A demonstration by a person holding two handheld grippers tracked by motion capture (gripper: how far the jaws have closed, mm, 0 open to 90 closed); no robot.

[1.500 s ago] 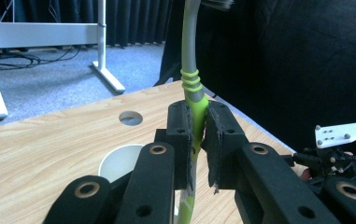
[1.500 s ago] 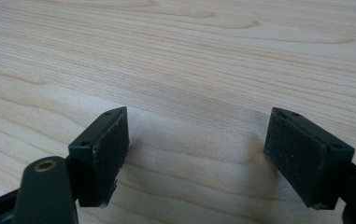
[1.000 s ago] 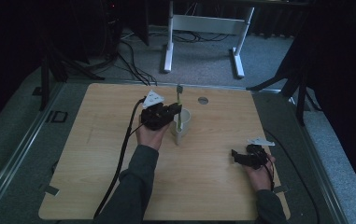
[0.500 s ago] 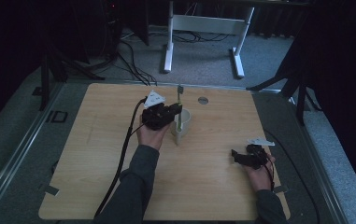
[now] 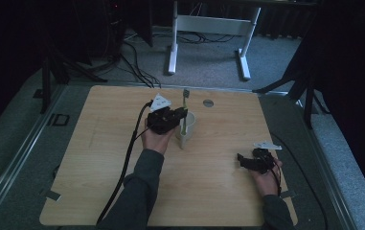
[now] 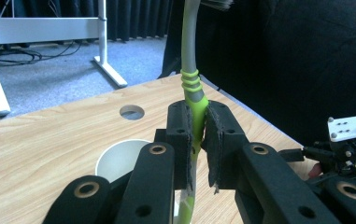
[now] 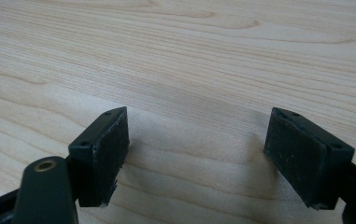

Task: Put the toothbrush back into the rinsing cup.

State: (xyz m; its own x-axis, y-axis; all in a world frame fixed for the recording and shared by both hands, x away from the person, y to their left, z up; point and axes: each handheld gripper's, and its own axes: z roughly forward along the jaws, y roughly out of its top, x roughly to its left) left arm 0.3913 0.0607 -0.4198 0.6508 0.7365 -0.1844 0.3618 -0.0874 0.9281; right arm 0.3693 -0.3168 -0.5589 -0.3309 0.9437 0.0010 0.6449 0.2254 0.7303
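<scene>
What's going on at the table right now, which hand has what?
A person works at a wooden table with a hand-held gripper in each hand. The left hand-held gripper is shut on the green handle of a toothbrush, which stands upright with its lower end in a white cup near the middle of the table. The right hand-held gripper is open with nothing between its jaws, low over bare wood near the table's right front.

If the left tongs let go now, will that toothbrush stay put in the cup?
Likely it leans on the rim: the toothbrush is long and top-heavy. The cup looks light and narrow, so it might tip. Left tongs grip its handle.
</scene>
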